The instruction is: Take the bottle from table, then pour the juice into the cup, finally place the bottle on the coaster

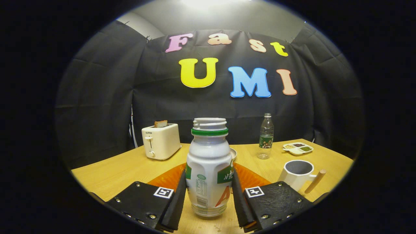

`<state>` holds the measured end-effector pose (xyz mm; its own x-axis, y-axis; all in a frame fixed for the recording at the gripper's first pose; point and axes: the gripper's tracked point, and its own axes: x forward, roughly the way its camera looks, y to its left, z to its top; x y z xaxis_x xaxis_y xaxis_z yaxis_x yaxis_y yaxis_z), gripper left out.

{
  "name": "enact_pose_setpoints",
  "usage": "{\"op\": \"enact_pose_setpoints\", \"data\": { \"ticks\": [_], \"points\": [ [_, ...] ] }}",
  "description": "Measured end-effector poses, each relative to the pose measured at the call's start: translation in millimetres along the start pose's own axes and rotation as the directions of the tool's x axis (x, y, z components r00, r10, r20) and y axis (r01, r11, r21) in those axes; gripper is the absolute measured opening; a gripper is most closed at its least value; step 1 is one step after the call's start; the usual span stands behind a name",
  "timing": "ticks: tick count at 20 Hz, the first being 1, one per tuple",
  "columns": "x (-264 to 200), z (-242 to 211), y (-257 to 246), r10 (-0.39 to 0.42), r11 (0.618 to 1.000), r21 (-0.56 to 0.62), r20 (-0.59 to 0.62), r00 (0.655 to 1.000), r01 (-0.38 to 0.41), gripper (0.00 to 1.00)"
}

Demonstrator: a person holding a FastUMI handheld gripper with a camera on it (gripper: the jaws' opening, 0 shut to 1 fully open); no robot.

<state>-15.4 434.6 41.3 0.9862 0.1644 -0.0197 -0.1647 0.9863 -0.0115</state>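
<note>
A: Report the state of the fingers (209,198).

B: The two fingers stand one on each side of the bottle (209,169), and both inner faces press against its lower body. The fingers are clamped on the bottle.

A: State the bottle's attitude and condition.

B: Upright. The cap is off and the white threaded neck is open above a green ring. The base sits at or just above the tabletop (130,169); contact cannot be confirmed.

A: Locate the coaster.

B: The orange coaster (165,178) lies flat on the tabletop just beyond the fingers, directly behind the bottle, showing on both sides of it.

A: Locate the cup.

B: The white cup (297,174) stands upright to the right of the bottle, just beyond the right finger, its wooden handle pointing right. Its interior looks dark; any content cannot be determined.

A: List other items.

B: Far left: a white toaster (161,141) with a slice of bread in its slot. Far right: a clear plastic bottle (266,136), and further right a divided snack tray (297,148). A small dish (233,152) shows just behind the bottle.
</note>
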Motion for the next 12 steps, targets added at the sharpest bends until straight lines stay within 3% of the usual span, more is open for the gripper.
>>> {"op": "enact_pose_setpoints", "data": {
  "ticks": [12],
  "points": [
    [3, 8, -35, -0.053, 0.982, 0.182, -0.032, 0.998, 0.058, 0.65]
  ]
}}
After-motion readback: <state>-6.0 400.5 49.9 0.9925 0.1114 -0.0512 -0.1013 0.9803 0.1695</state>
